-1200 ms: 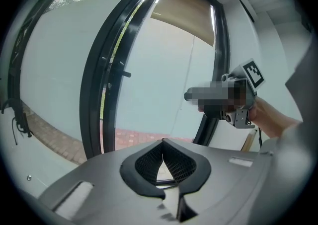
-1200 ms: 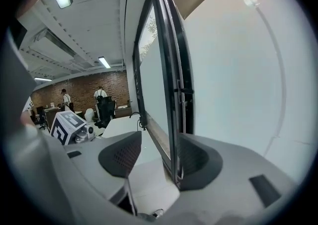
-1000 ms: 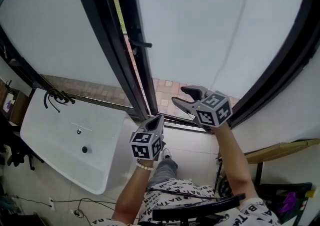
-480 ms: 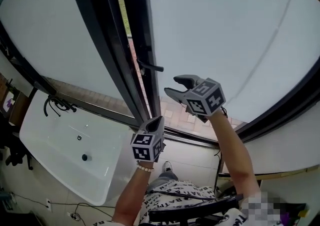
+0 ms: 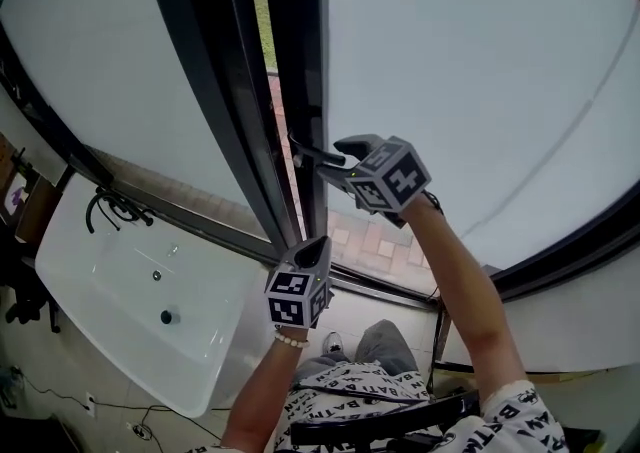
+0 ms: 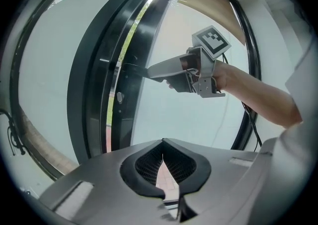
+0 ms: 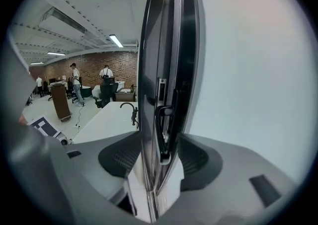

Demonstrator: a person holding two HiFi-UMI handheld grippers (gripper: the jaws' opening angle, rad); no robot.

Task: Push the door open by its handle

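Right gripper view has the door's [image 7: 171, 45] black frame edge running upright down the middle, with pale frosted glass to its right. Its handle [image 7: 161, 134], a slim black lever, sits on that edge between the spread jaws of my right hand-held gripper [image 7: 161, 158]; the pads don't press it. My left hand-held gripper [image 6: 162, 144] hangs below the door, jaws together and empty. Just left of the door stands a second frosted pane [image 5: 100, 71], with brick paving [image 5: 285, 156] showing between them. Further left is a white sink [image 5: 130, 281] with a black tap [image 5: 110, 203].
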